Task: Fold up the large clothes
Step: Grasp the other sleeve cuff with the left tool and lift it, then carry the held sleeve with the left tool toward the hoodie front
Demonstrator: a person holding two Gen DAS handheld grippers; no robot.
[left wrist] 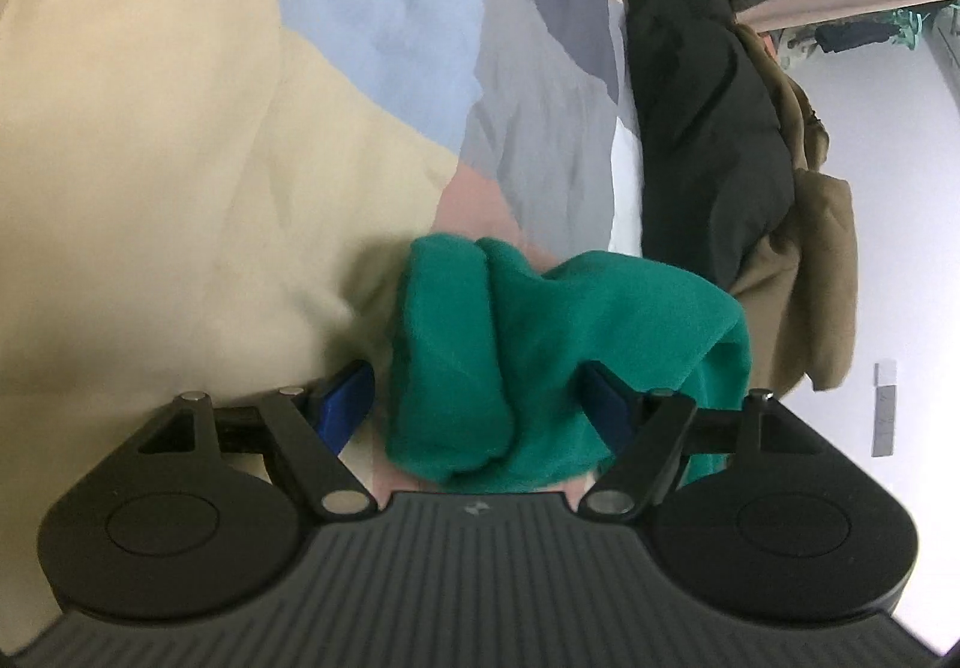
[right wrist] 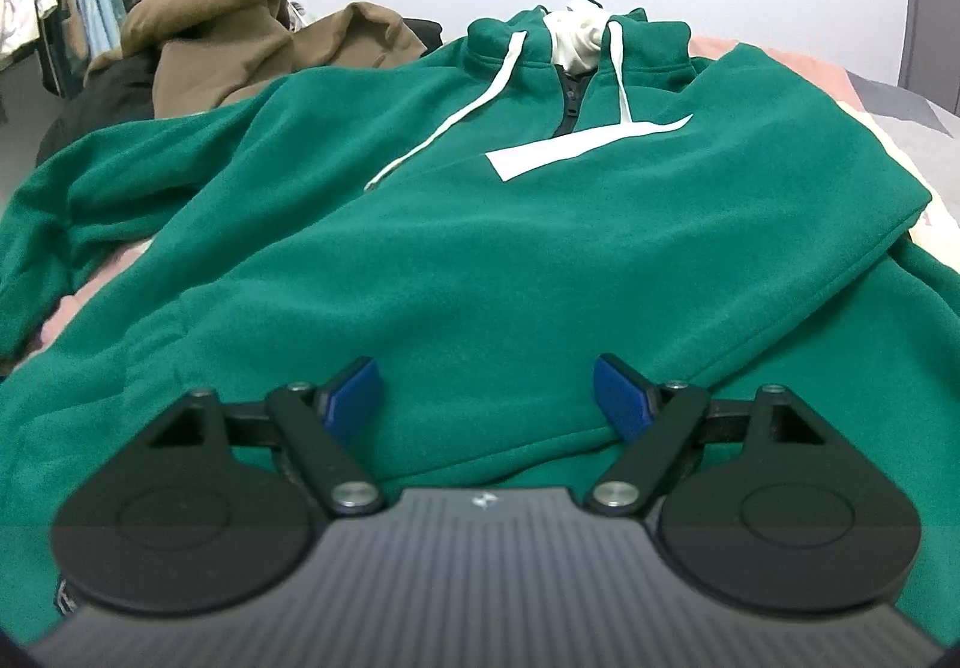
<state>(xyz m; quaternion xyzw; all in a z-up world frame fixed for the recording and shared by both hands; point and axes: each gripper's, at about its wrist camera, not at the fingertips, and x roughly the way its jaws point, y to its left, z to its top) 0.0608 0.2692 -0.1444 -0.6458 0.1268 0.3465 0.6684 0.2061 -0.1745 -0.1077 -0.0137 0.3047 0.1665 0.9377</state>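
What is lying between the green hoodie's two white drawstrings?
In the right wrist view, a short dark zipper runs down from the white-lined collar of the hoodie, between the drawstrings. Below it lies a white stripe.

A green fleece hoodie (right wrist: pixel 480 248) lies spread front-up on the bed, hood at the far end, white drawstrings (right wrist: pixel 474 104) trailing down its chest beside a short dark zip and a white stripe. One bunched green fold (left wrist: pixel 540 344) sits crumpled at its edge.
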